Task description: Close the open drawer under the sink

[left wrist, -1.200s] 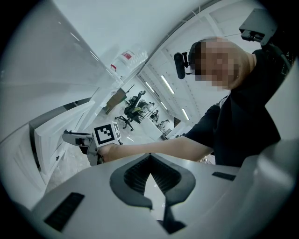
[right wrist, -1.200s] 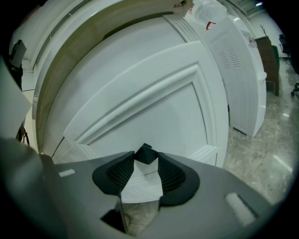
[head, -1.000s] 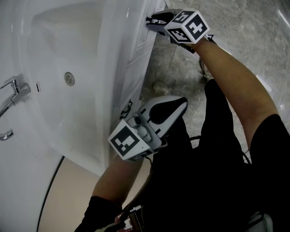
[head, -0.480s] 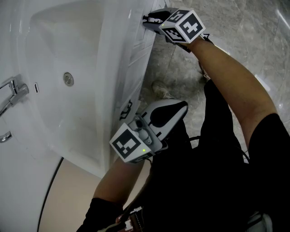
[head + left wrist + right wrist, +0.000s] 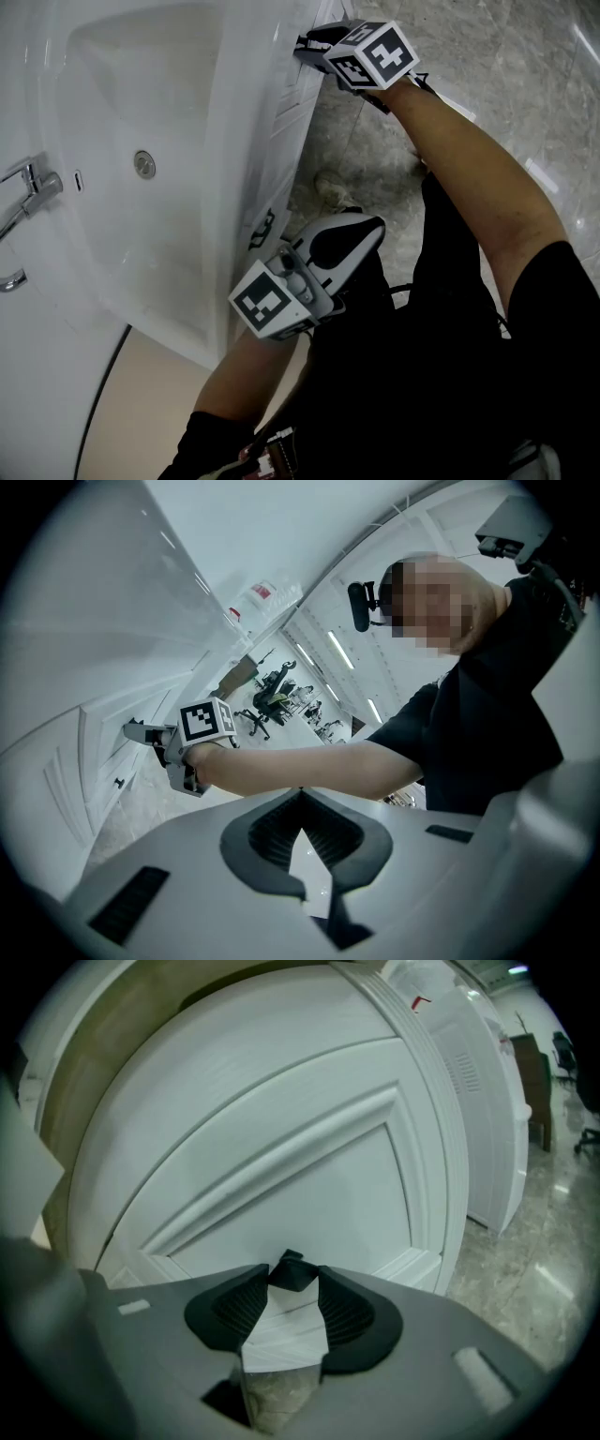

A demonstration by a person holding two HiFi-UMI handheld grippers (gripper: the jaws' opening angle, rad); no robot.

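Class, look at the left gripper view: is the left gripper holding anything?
No, the left gripper has its jaws together at the tips with nothing between them.

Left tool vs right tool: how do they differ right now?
The left tool has jaws together on nothing; the right tool clamps the black drawer knob. The left tool points along the cabinet toward the right arm; the right tool faces the drawer front. Both carry a marker cube.
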